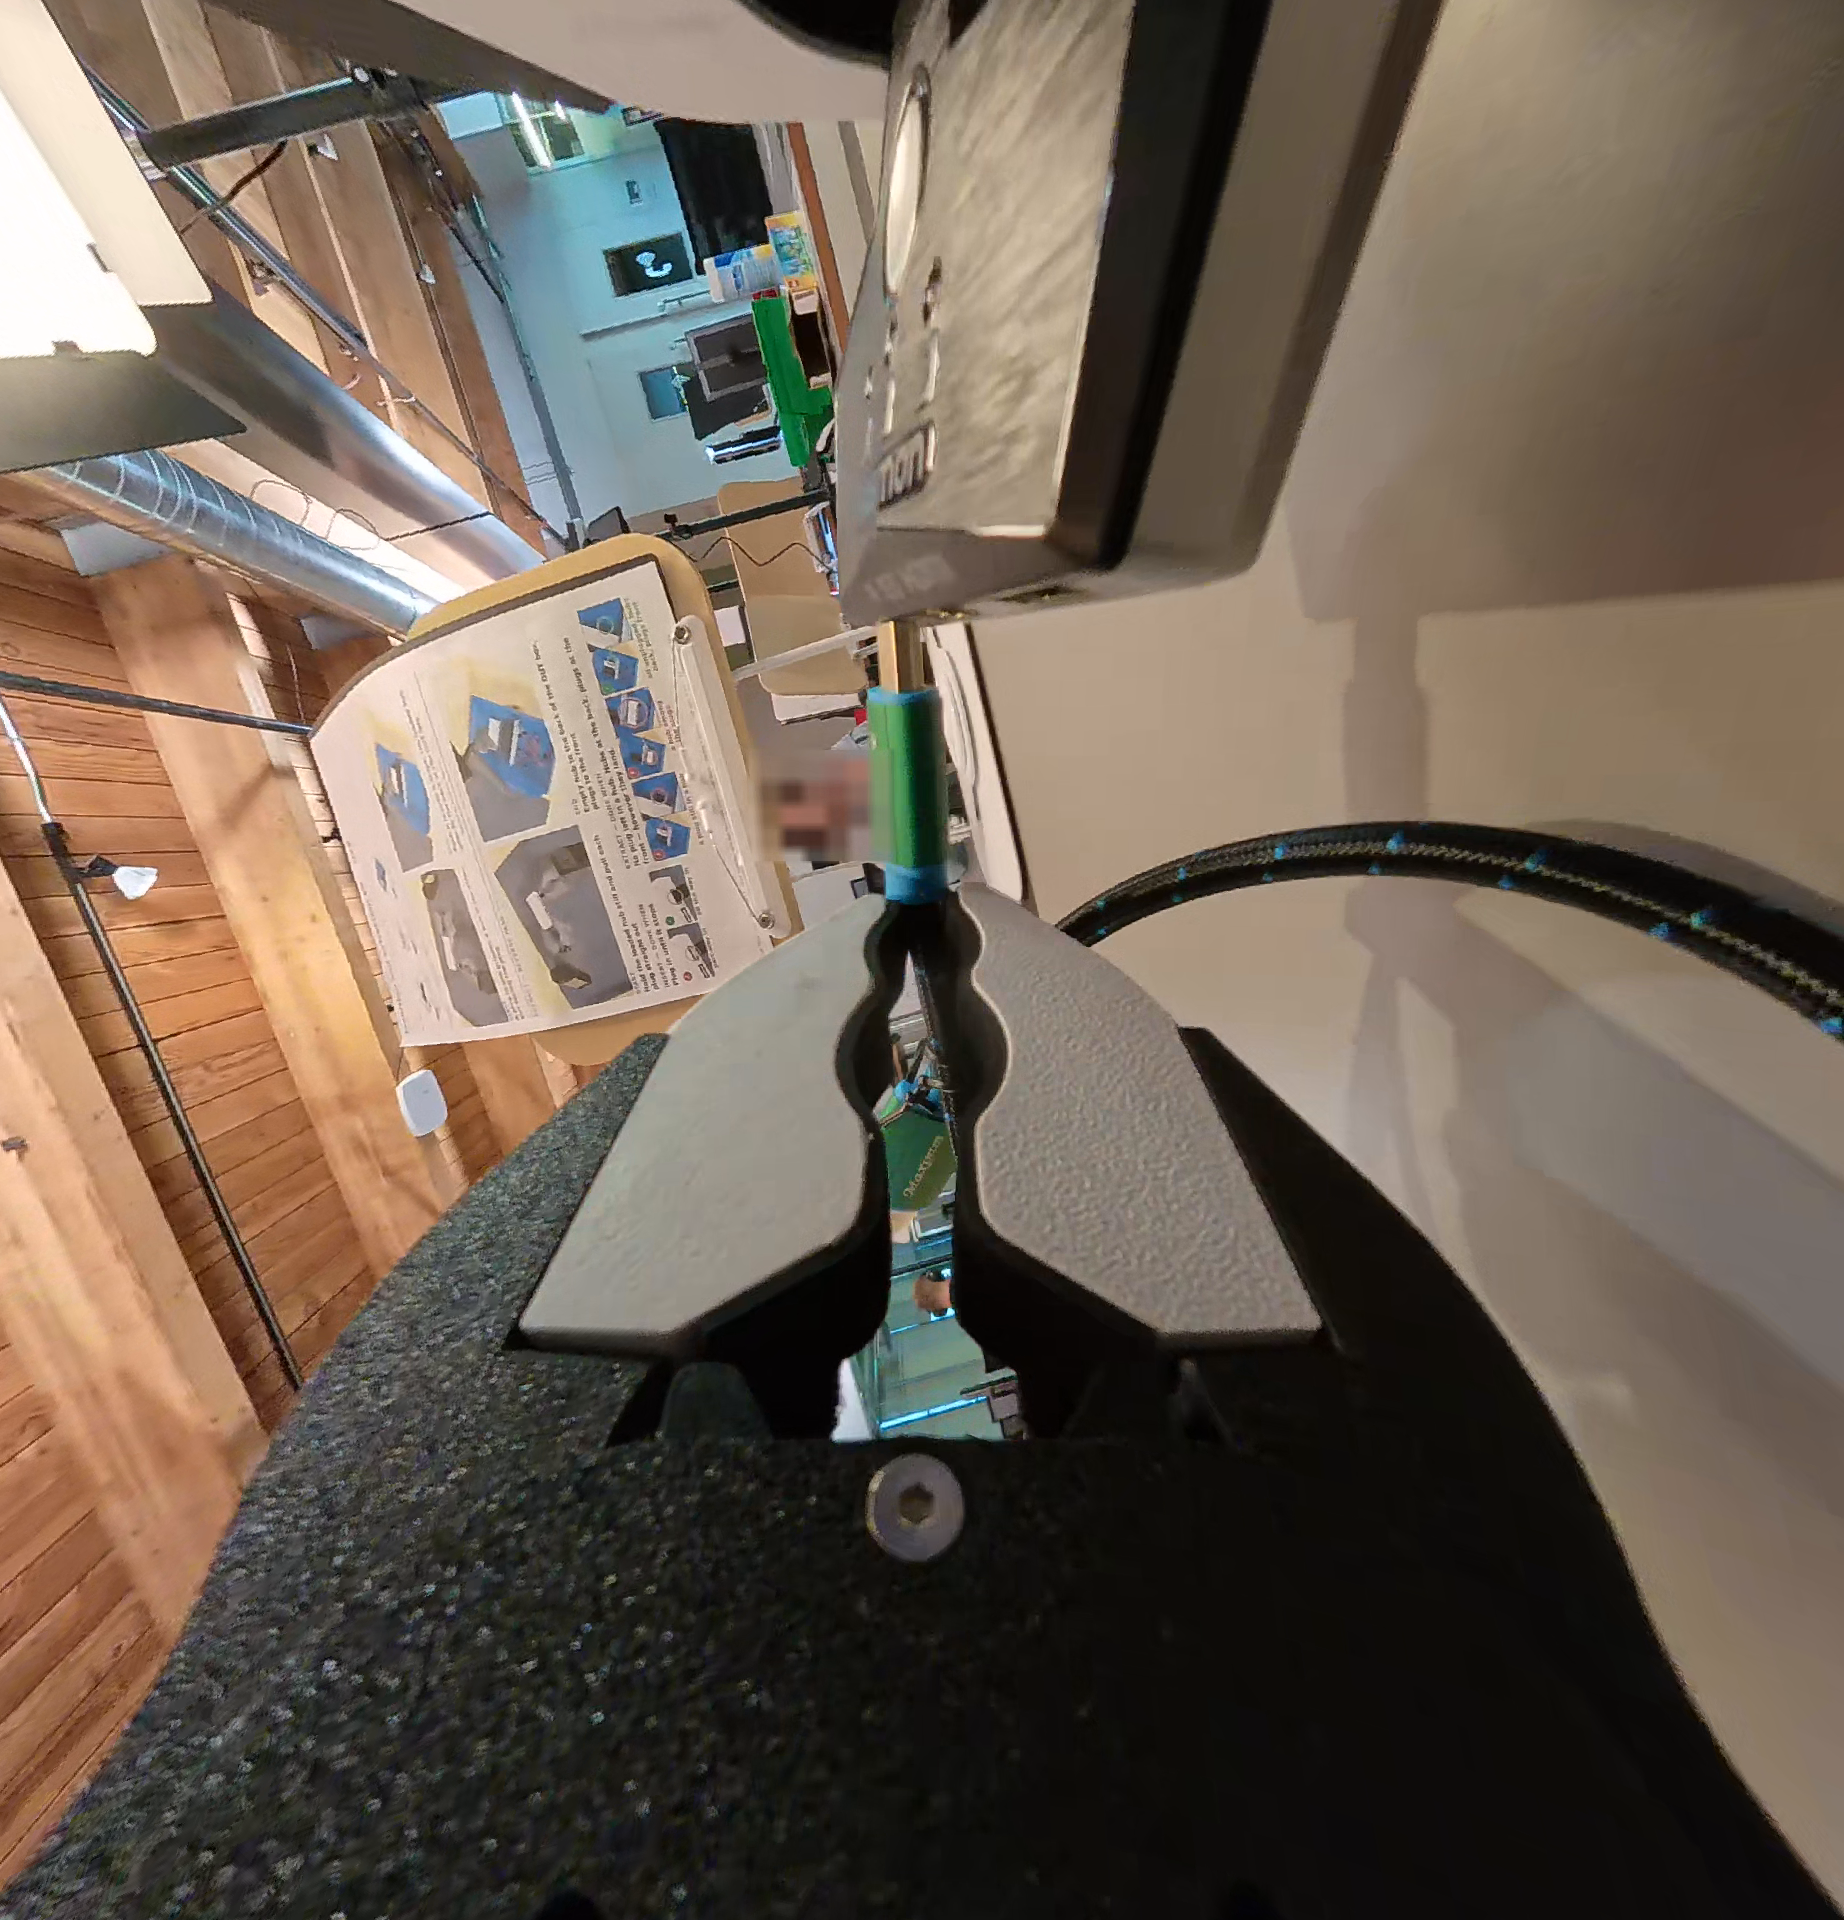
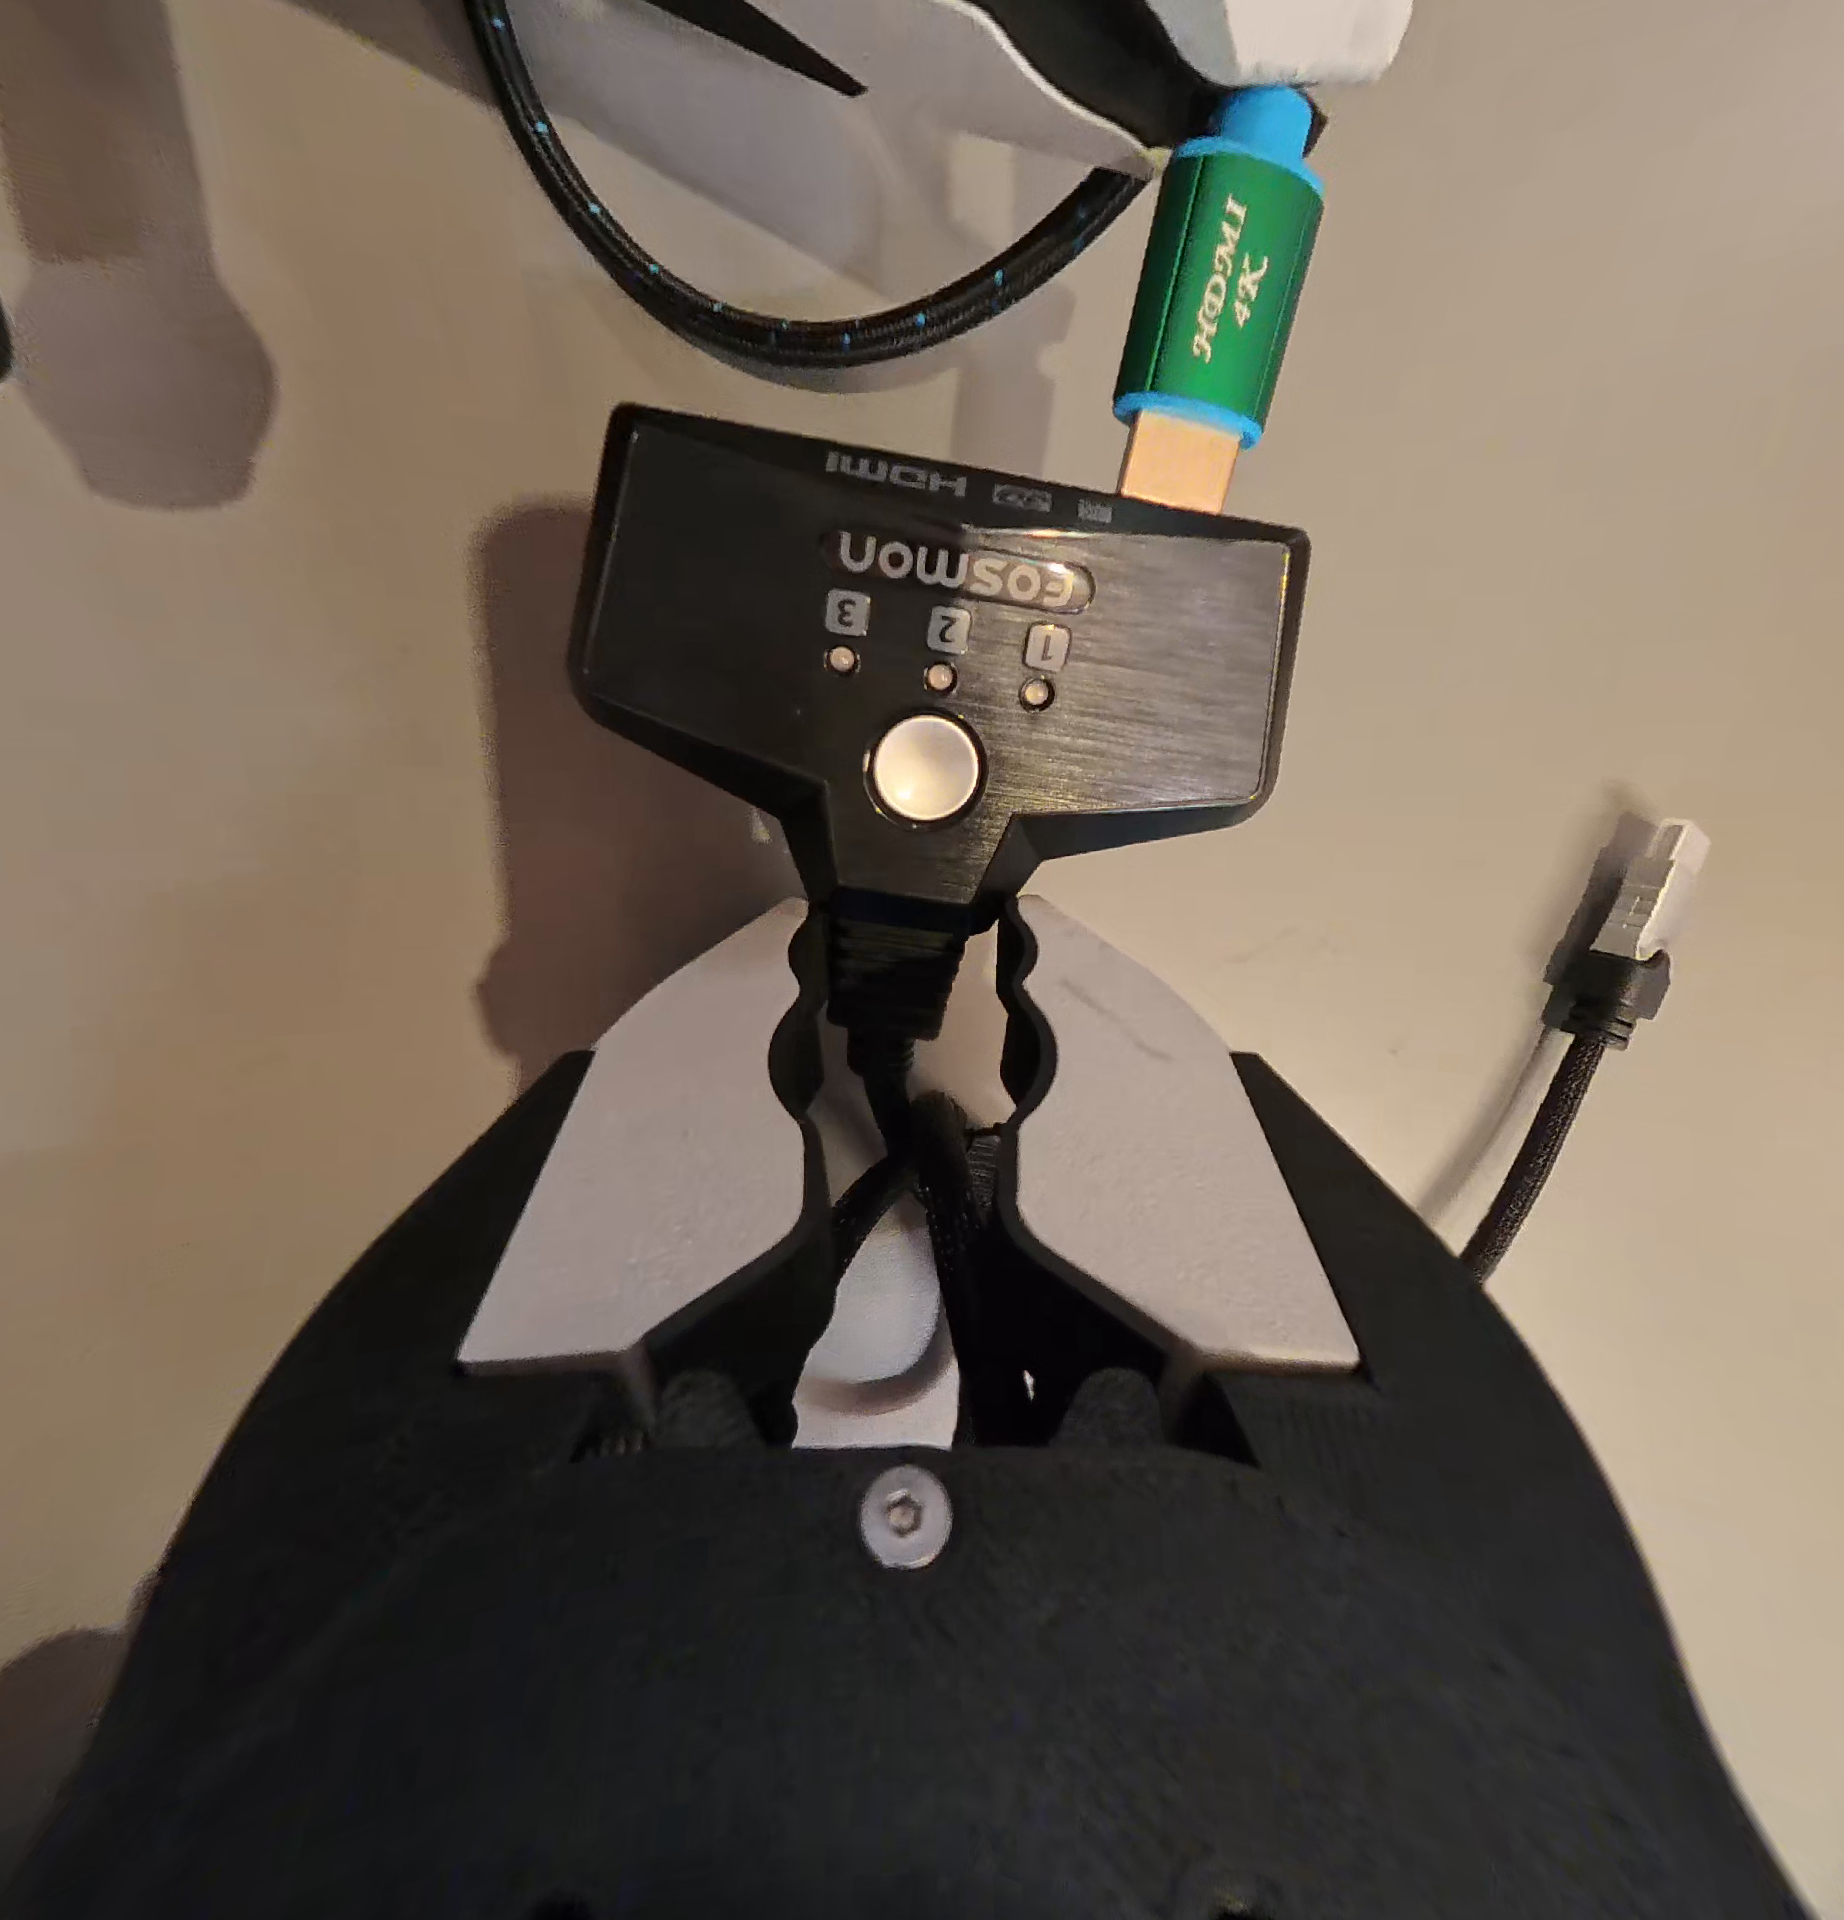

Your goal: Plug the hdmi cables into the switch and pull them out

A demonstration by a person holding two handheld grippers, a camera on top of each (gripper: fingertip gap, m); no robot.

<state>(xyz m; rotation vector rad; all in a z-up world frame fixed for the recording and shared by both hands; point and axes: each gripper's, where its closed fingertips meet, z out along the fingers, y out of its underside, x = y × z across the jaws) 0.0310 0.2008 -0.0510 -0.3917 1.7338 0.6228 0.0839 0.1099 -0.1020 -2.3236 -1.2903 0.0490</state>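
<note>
My left gripper (image 1: 923, 920) is shut on the black braided cable (image 1: 1520, 862) just behind the blue collar of a green plug (image 1: 902, 779). The plug's gold tip (image 2: 1178, 473) meets the far edge of a black switch box (image 2: 939, 644) at its right-hand port; how deep it sits I cannot tell. My right gripper (image 2: 902, 935) is shut on the ribbed neck of the switch box, where its own cable leaves, and holds the box just above the pale table (image 2: 274, 727). The left gripper's fingers (image 2: 1209, 62) show at the top of the right wrist view.
The braided cable (image 2: 689, 301) loops on the table beyond the box. Another black cable with a grey and white connector (image 2: 1645, 894) lies to the right. In the left wrist view a printed sheet on a board (image 1: 523, 810) and a wooden wall (image 1: 118, 935) stand behind. Left tips to right tips: about 12 cm.
</note>
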